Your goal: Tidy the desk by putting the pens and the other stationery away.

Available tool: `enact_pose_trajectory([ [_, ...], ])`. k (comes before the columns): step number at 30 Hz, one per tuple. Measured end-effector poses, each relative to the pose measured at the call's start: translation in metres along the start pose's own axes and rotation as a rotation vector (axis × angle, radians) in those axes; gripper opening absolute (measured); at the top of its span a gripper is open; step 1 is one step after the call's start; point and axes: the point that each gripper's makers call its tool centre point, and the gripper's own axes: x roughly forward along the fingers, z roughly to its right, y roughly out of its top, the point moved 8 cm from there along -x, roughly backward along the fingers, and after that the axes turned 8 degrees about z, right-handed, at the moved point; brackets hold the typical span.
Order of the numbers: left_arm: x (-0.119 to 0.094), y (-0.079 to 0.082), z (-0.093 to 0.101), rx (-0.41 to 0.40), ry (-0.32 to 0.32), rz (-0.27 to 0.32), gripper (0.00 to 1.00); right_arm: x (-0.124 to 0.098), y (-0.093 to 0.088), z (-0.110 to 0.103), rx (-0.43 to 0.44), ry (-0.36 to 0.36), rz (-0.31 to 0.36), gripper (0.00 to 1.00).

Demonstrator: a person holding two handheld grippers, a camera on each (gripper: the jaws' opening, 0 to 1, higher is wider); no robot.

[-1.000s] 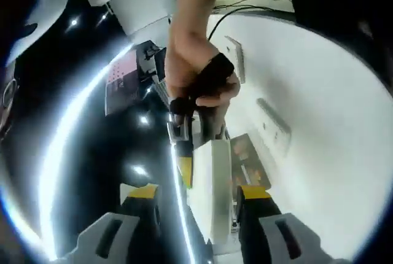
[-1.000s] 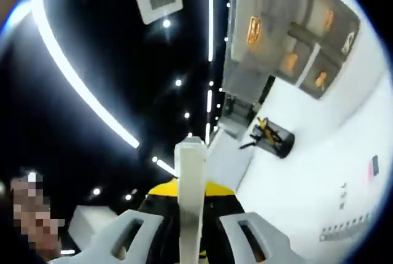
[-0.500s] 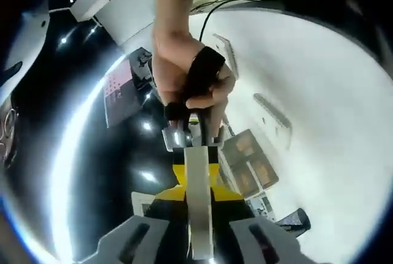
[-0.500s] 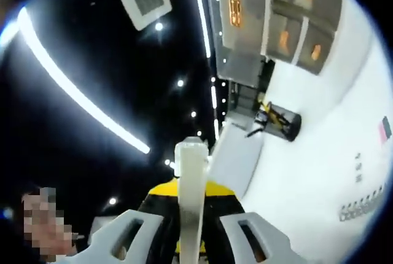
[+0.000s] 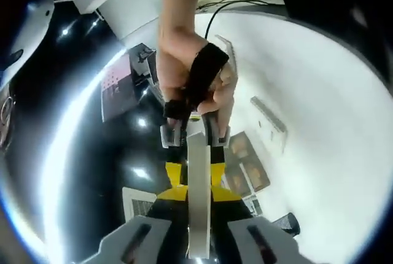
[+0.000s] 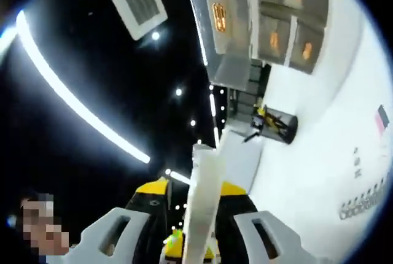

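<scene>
Claws both raised off the counter, views tilted toward dark ceiling lights. Left claw point(image 5: 198, 239): jaws closed on a flat white strip point(image 5: 199, 196) that stands up between them, edge-on; what the strip is cannot be told. A hand point(image 5: 193, 83) grips the right claw point(image 5: 195, 134) just past the strip's far end. Right claw point(image 6: 187, 233) in its own view: jaws likewise clamped on a white strip point(image 6: 201, 202) rising between them. Beyond it, well apart, a dark mesh pen holder point(image 6: 275, 124) with yellow and black pens sits on the white counter point(image 6: 331, 172), beside grey drawer units point(image 6: 264, 24).
</scene>
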Motion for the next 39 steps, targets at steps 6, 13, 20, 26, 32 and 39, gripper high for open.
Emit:
enact_pose_trajectory([
  [6,0.002,-0.007,-0.001,-0.122,0.014,-0.008,0.11,-0.008,0.007,-0.004,-0.104,-0.016,0.018,0.49],
  [13,0.004,-0.022,-0.009,-0.228,0.04,-0.024,0.11,-0.033,0.031,-0.016,-0.223,0.009,0.06,0.57],
  [20,0.001,-0.015,0.011,-0.295,0.056,-0.036,0.11,-0.06,0.041,-0.03,-0.519,-0.048,0.016,0.59],
  [26,0.006,-0.014,0.007,-0.334,0.071,-0.02,0.11,-0.08,0.044,-0.038,-0.625,-0.083,0.009,0.59],
  [32,0.033,-0.054,-0.067,-0.369,0.073,-0.021,0.11,-0.106,0.056,-0.043,-0.771,-0.165,0.007,0.55],
  [39,0.06,-0.064,-0.09,-0.387,0.04,0.008,0.11,-0.137,0.067,-0.05,-0.869,-0.239,0.01,0.55],
])
